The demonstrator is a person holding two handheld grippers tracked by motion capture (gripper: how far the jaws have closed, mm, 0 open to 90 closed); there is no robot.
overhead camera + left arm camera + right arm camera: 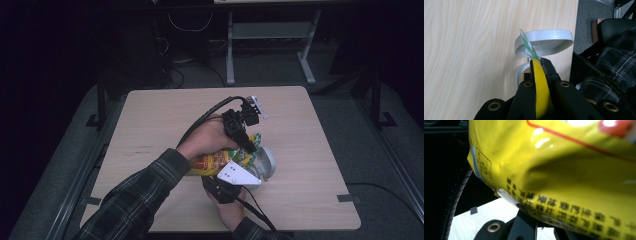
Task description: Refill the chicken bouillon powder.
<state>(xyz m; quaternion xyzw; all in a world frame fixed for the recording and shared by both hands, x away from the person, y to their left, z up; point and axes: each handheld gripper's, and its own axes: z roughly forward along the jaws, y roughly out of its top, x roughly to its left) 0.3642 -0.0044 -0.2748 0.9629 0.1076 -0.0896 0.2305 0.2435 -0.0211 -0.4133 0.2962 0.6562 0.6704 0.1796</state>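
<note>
At 6 o'clock of the table (150, 115), my left gripper (539, 65) pinches the yellow bag (212, 162) over the grey bowl (270, 162). Bowl contents are unclear. My right gripper (235, 177) touches the bag; its grip I cannot tell.

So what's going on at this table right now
A person works a yellow snack bag with a gripper in each hand, above a grey bowl-like container on the wooden table. The left gripper has its jaws pinched on the bag's edge. The right gripper sits against the bag's side; its grip is hidden.
</note>
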